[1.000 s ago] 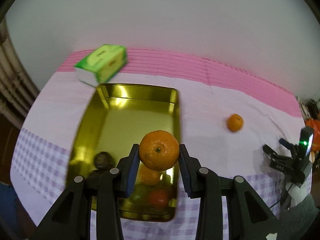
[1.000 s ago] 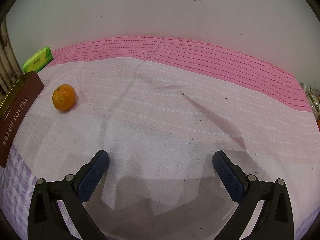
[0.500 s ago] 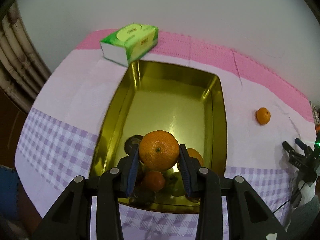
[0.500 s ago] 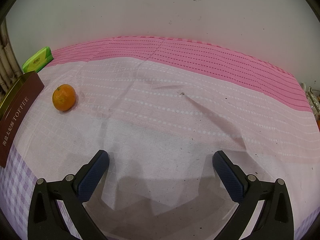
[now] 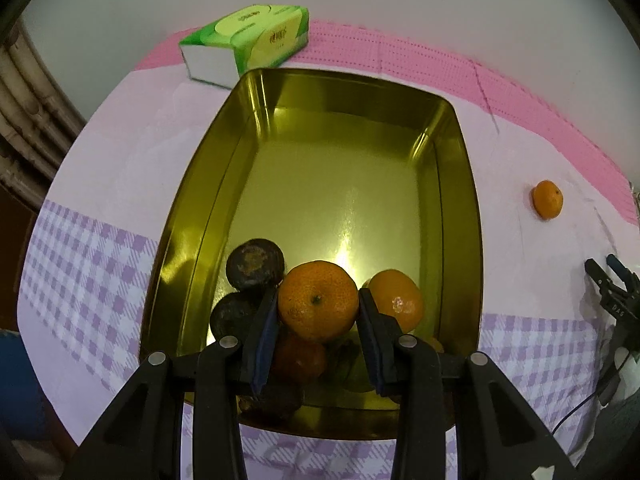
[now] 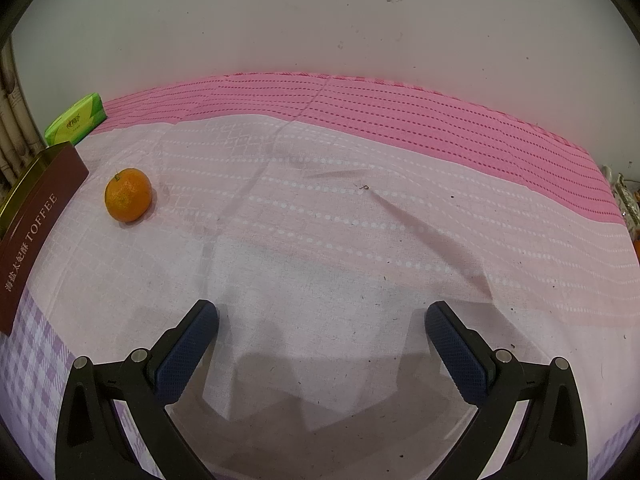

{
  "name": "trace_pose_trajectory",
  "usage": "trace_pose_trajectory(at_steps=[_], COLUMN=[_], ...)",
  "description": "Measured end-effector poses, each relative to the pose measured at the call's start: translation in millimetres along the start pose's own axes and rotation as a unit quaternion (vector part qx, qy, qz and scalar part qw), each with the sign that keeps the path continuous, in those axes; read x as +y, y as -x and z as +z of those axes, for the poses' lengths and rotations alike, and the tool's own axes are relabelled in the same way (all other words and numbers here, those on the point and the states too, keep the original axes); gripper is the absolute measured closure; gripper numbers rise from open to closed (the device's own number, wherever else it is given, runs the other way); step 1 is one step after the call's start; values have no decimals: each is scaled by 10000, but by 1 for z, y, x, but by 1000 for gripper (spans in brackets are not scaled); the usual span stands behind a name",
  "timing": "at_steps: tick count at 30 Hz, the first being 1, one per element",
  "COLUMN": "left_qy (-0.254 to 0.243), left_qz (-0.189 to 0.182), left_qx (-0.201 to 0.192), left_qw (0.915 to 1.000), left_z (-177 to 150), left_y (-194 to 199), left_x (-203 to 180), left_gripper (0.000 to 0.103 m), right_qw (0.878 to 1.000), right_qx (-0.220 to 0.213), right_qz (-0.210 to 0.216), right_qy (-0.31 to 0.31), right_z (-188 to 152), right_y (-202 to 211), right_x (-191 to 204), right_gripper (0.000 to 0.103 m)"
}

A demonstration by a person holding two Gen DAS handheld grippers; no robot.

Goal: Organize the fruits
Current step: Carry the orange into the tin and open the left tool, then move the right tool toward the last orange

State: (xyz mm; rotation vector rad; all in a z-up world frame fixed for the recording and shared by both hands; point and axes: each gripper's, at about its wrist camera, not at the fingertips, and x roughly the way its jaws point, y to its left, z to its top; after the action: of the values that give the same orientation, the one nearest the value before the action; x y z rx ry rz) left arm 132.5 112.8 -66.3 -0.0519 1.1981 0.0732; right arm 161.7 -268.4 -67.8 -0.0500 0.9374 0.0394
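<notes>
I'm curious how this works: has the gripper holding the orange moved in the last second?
Yes. The left gripper carried the orange down toward the gold tin, which now looms larger.

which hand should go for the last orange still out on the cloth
Right. The right claw is open and empty over the cloth, with the loose orange ahead to its left. The left claw is shut on an orange over the gold tin, so it is busy.

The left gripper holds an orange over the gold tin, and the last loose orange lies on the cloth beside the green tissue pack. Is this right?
Not quite. The loose orange lies beside the gold tin, apart from the green tissue pack, as the right wrist view shows. The left gripper does hold an orange over the tin.
</notes>
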Motion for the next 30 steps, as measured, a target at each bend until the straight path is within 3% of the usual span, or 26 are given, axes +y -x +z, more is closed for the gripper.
trace_pose_trajectory(at_steps=[19, 24, 26, 28, 30], left_qy=[-82, -58, -79, -111, -158], left_qz=[99, 123, 173, 182, 207], left_qx=[156, 123, 55, -50, -128], left_qw=[9998, 9998, 9998, 9998, 9996], left_z=[1, 1, 1, 1, 1], left_y=[-17, -15, -12, -6, -1], left_x=[-10, -7, -8, -9, -10], left_gripper=[67, 58, 42, 35, 35], right_qw=[10000, 10000, 10000, 10000, 10000], right_qx=[-3, -5, -5, -5, -6], right_qz=[-2, -3, -2, -3, -3], right_qy=[-1, 0, 1, 1, 1], right_z=[0, 0, 0, 0, 0], right_y=[0, 0, 0, 0, 0], right_x=[0, 1, 1, 1, 1], right_gripper=[0, 0, 0, 0, 0])
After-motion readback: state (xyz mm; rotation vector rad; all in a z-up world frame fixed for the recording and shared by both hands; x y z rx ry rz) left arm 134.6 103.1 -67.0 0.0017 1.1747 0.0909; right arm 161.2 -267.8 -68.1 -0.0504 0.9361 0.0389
